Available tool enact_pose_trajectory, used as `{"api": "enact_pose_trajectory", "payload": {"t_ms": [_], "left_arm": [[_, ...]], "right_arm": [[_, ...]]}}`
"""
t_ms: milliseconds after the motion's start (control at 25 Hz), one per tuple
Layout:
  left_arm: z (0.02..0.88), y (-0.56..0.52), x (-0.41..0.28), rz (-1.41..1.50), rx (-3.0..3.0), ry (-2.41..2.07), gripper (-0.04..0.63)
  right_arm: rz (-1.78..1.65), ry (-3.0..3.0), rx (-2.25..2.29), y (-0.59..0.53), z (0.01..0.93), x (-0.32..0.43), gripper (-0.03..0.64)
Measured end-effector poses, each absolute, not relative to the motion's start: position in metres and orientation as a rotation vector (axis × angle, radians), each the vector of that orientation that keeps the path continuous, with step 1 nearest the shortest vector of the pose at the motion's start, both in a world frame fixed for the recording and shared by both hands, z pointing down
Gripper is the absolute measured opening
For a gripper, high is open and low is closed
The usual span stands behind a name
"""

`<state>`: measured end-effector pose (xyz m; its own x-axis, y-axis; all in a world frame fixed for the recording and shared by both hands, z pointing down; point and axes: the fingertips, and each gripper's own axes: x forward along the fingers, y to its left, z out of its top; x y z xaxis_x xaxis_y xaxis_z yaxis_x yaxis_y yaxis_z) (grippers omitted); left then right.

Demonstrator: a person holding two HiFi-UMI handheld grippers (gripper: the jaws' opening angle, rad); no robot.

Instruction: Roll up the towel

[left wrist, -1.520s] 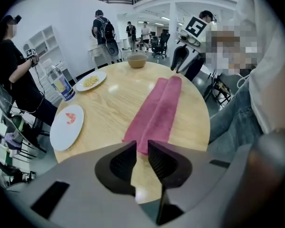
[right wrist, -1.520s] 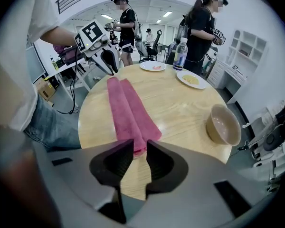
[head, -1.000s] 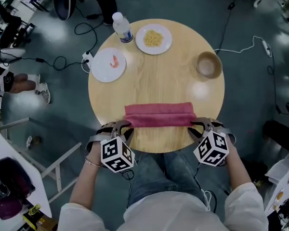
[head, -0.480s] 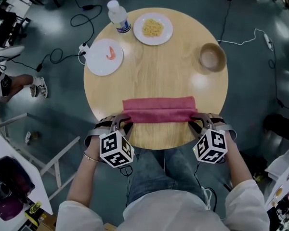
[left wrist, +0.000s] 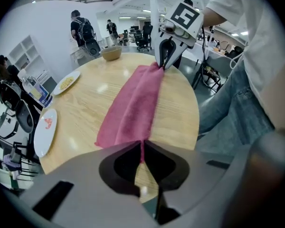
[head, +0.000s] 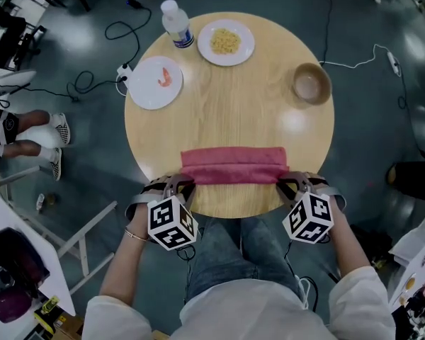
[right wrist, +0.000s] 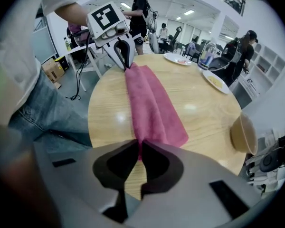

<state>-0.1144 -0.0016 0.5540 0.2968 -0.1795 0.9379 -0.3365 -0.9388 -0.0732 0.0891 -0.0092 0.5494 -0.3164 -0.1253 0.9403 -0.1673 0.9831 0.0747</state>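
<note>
Towel pinched at ends in L gripper & R gripper jaws; bowl, bottle, noodle plate, shrimp plate beyond.

Fig. — both arms, head cam & gripper cams. L gripper & R gripper point steeply down, side by side, well apart, marker cubes up twd me. Jaws of each have just been closing. Each pair is now pinched together on one end of the towel, w/ a thin fold of cloth caught btwn the tips. My L hand & R hand hold on behind the cubes. Forearms run straight back from the tools, elbows bent out.
</note>
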Motion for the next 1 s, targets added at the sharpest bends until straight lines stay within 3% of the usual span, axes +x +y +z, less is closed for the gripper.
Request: {"api": "enact_pose_trajectory", "payload": {"t_ms": [320,1000], "left_arm": [[0.543,0.048,-0.12,1.638,2.32,-0.351,0.028],[0.536,-0.018,-0.124,1.586,2.278,-0.438,0.028]], "right_arm": [[0.208,-1.924,0.158,0.034,0.536,0.091,0.026],[0.332,-1.919,0.259,-0.025,0.528,0.091,0.028]]}}
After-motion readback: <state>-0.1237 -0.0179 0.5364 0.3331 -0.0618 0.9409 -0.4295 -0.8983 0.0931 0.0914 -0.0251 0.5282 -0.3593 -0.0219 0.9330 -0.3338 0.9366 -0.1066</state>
